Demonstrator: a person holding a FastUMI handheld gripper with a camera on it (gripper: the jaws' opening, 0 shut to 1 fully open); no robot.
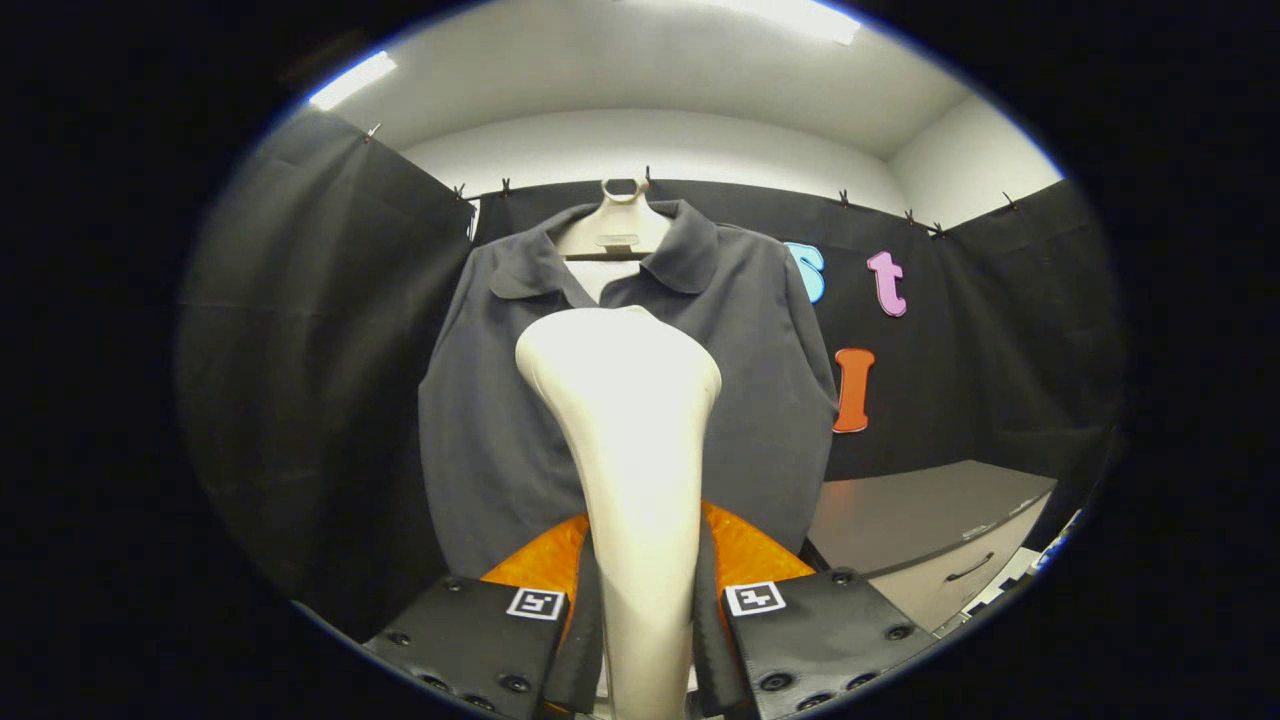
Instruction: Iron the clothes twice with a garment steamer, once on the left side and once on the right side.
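Note:
A dark grey collared shirt (500,420) hangs on a cream hanger (618,225) against the booth's black back wall. A cream garment steamer (630,440) stands upright between my fingers, its broad head raised in front of the shirt's chest, near the middle. My gripper (645,610) is shut on the steamer's handle, with both black fingers (585,620) pressing its sides. Whether the head touches the cloth I cannot tell. The steamer hides the shirt's centre front.
A grey cabinet (930,530) with a drawer handle stands low to the right of the shirt. Black cloth walls (310,350) close in the left, back and right sides. An orange part (745,550) of the gripper shows behind the fingers.

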